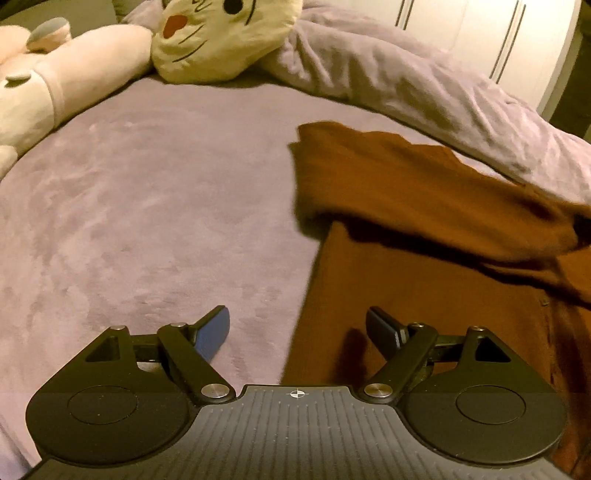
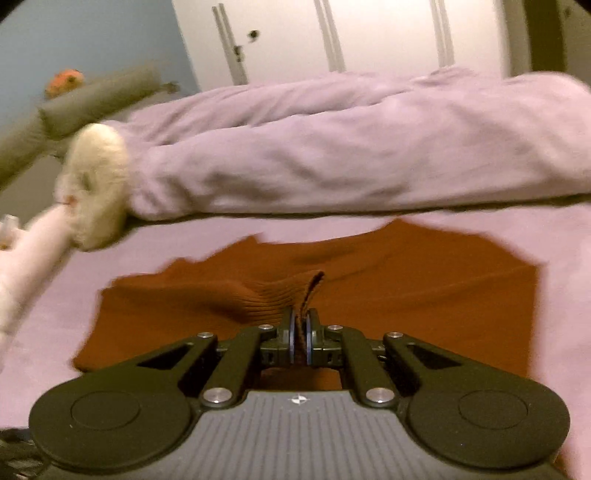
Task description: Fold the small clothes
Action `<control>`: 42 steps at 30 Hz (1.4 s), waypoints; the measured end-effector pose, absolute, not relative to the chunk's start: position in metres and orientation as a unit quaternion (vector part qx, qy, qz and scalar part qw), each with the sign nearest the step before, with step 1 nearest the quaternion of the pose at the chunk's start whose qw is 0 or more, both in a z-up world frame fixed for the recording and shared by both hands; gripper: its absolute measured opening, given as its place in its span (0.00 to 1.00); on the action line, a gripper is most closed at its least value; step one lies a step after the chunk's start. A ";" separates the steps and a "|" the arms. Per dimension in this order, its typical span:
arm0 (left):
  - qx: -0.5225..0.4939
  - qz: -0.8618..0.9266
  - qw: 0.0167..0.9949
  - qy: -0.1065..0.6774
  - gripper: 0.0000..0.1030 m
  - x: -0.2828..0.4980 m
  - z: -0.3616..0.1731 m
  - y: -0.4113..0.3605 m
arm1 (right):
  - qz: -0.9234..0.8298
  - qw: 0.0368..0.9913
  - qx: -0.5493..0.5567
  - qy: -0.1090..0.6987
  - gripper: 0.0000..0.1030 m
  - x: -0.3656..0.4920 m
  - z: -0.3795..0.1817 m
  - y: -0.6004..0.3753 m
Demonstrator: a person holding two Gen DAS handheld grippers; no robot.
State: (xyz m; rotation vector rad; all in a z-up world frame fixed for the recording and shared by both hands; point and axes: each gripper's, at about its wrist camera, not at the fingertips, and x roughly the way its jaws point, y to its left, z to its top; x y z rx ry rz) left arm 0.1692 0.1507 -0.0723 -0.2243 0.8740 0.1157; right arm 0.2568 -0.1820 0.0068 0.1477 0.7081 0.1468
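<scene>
A rust-brown knit garment (image 1: 424, 236) lies on the lilac bed cover, part of it lifted and blurred across the right of the left wrist view. My left gripper (image 1: 297, 325) hovers open over the garment's left edge, one finger above the bed cover and the other above the cloth, nothing between them. In the right wrist view the same garment (image 2: 424, 295) spreads ahead. My right gripper (image 2: 301, 325) is shut on a ribbed edge of the garment (image 2: 273, 295), which rises as a pinched fold out of the jaws.
A cream cat-face plush (image 1: 221, 40) and a pale pink plush (image 1: 74, 77) lie at the far left of the bed. A bunched lilac duvet (image 2: 332, 155) runs along the far side, with white wardrobe doors (image 2: 388, 33) behind. Bare bed cover (image 1: 147, 221) stretches left of the garment.
</scene>
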 end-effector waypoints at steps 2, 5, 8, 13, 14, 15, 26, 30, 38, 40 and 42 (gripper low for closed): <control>-0.099 0.051 0.899 0.423 0.84 0.169 -0.072 0.146 | 0.037 0.936 0.043 0.348 0.05 0.258 0.004 -0.202; -0.089 0.052 0.897 0.431 0.84 0.171 -0.073 0.140 | -0.005 0.937 0.012 0.350 0.05 0.262 -0.004 -0.222; -0.085 0.055 0.897 0.431 0.84 0.173 -0.071 0.139 | -0.045 0.934 0.003 0.356 0.04 0.265 -0.015 -0.240; -0.081 0.058 0.897 0.431 0.84 0.175 -0.069 0.136 | -0.063 0.926 0.022 0.372 0.05 0.267 -0.034 -0.260; -0.080 0.058 0.898 0.429 0.84 0.175 -0.068 0.136 | -0.062 0.926 0.020 0.372 0.04 0.265 -0.034 -0.261; -0.079 0.058 0.898 0.429 0.84 0.174 -0.068 0.135 | -0.060 0.927 0.019 0.371 0.05 0.263 -0.034 -0.261; -0.069 0.070 0.892 0.442 0.84 0.177 -0.071 0.131 | -0.068 0.928 0.064 0.361 0.05 0.266 -0.035 -0.281; -0.064 0.067 0.896 0.434 0.85 0.183 -0.067 0.126 | -0.096 0.925 0.117 0.348 0.09 0.254 -0.028 -0.300; -0.041 0.053 0.897 0.436 0.87 0.198 -0.065 0.096 | 0.018 0.911 0.205 0.358 0.15 0.231 -0.032 -0.282; -0.033 0.051 0.897 0.437 0.87 0.202 -0.064 0.090 | 0.019 0.904 0.210 0.371 0.15 0.234 -0.041 -0.277; -0.032 0.047 0.897 0.439 0.87 0.205 -0.065 0.085 | 0.021 0.897 0.221 0.382 0.16 0.240 -0.048 -0.275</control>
